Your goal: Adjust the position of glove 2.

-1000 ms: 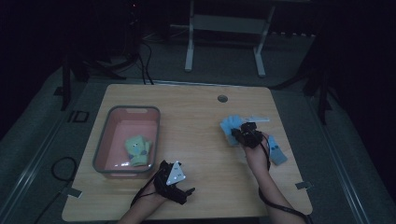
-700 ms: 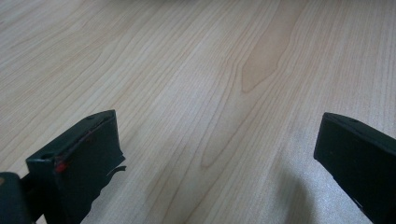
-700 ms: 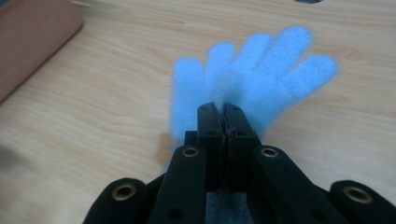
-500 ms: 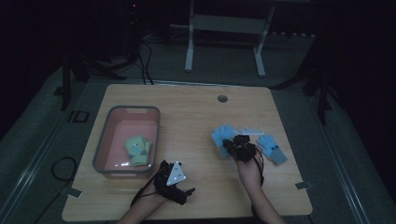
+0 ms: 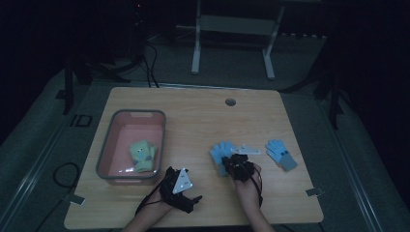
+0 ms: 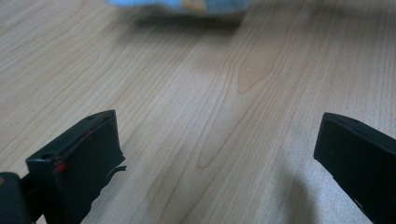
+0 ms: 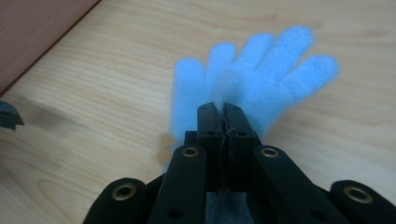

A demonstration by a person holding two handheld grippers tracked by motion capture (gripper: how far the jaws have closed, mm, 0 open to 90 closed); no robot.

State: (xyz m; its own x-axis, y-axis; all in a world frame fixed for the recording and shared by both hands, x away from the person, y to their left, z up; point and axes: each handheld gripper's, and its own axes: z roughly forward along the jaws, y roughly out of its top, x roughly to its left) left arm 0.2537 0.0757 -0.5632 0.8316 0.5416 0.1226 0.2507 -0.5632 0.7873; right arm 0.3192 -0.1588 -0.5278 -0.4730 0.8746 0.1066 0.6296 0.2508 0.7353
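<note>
My left gripper (image 5: pixel 193 199) idled at six o'clock on the table (image 5: pixel 193 116), jaws wide apart, nothing between them. My right gripper (image 7: pixel 223 108) was clamped tight on a blue glove (image 7: pixel 261 79) just right of centre. I judged the carry wanted height, fingers clear of the wood, then over the rim of the pink bin (image 5: pixel 107 145) at nine o'clock. The second blue glove (image 5: pixel 280 153) waited at three o'clock. I could read no writing anywhere

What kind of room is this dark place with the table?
Probably a lab or workshop set up for recording. A light wooden table stands alone on grey carpet, black cables trail across the floor, and a white metal stand sits behind.
</note>
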